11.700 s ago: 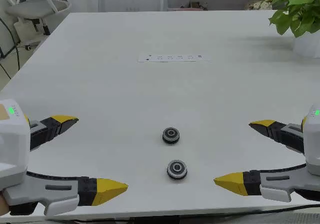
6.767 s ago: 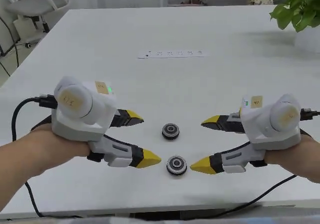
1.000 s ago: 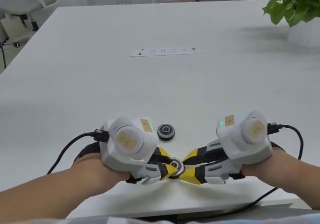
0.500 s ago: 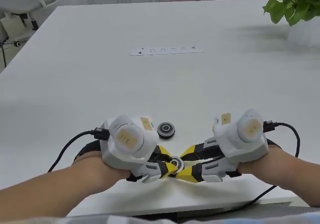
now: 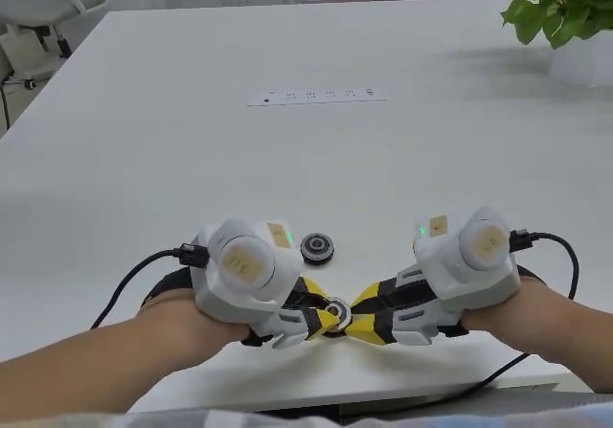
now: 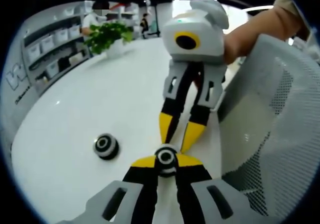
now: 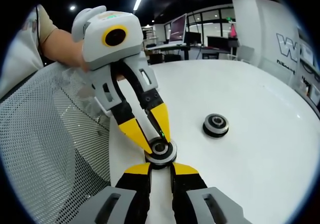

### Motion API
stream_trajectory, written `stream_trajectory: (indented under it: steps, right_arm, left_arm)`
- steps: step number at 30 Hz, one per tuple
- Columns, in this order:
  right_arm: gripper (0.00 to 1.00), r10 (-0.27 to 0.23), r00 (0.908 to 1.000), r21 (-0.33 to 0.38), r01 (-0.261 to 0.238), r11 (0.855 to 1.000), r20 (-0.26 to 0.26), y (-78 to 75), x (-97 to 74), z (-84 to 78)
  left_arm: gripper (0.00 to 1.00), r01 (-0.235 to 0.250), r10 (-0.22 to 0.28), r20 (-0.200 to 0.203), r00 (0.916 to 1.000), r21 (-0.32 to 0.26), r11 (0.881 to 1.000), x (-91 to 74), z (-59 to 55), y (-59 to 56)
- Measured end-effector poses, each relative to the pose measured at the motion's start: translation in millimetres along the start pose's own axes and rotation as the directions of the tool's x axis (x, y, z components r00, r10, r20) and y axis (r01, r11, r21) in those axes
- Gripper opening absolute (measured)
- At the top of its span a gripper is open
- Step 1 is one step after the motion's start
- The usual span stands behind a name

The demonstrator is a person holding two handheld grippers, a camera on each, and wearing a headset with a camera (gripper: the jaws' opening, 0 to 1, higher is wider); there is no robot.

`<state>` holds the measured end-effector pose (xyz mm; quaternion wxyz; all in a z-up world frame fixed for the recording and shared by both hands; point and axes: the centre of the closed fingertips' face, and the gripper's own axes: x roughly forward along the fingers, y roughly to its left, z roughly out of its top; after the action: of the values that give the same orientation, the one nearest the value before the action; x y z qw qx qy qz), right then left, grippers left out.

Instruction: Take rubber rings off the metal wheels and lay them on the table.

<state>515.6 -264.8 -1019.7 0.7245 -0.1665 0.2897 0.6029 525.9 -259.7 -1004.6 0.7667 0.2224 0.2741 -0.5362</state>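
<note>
Two small metal wheels with black rubber rings are on the white table (image 5: 287,160). The far wheel (image 5: 317,247) (image 6: 106,146) (image 7: 216,125) lies alone, flat on the table. The near wheel (image 5: 335,311) (image 6: 166,158) (image 7: 161,150) is pinched from both sides near the front edge. My left gripper (image 5: 321,321) (image 6: 166,162) is shut on it from the left. Opposite it, my right gripper (image 5: 355,324) (image 7: 161,168) is shut on the wheel's rim. Each gripper faces the other tip to tip: the right gripper (image 6: 179,131) in the left gripper view, the left gripper (image 7: 150,134) in the right gripper view.
A white power strip (image 5: 317,96) lies mid-table, far off. A potted plant (image 5: 560,11) stands at the back right corner. A grey mesh chair back (image 7: 55,149) is close behind the table's front edge. Cables (image 5: 129,289) trail from both grippers.
Since the oldest frames both grippers came in from wide apart and open and shut on the near wheel. Over the last second they hold it, with only a slight shift of the right hand.
</note>
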Motion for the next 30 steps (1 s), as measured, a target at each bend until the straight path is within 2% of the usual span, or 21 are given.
stream_trajectory:
  steps: [15,21,23,30]
  right_arm:
    - [0.01,0.003,0.9999,0.098,-0.004,0.995,0.012,-1.1,-2.8,-2.9]
    - [0.00,-0.005,0.9998,0.118,0.003,0.993,0.017,-2.7,-3.9,-3.2]
    - [0.00,-0.002,0.9995,0.167,-0.003,0.986,0.030,-2.9,-4.6,-3.3]
    - [0.00,0.002,0.9984,0.237,-0.015,0.971,0.057,-4.4,-6.1,-2.8]
  left_arm:
    - [0.13,-0.002,0.002,0.003,1.0000,-0.001,1.000,-0.4,-0.2,-0.1]
    - [0.13,-0.003,0.003,0.004,1.0000,0.001,1.000,-0.6,-0.2,-0.2]
    - [0.13,-0.003,0.003,0.004,1.0000,0.001,1.000,-0.6,-0.2,-0.2]
    - [0.12,-0.003,0.003,0.005,1.0000,0.002,1.000,-0.5,0.1,-0.4]
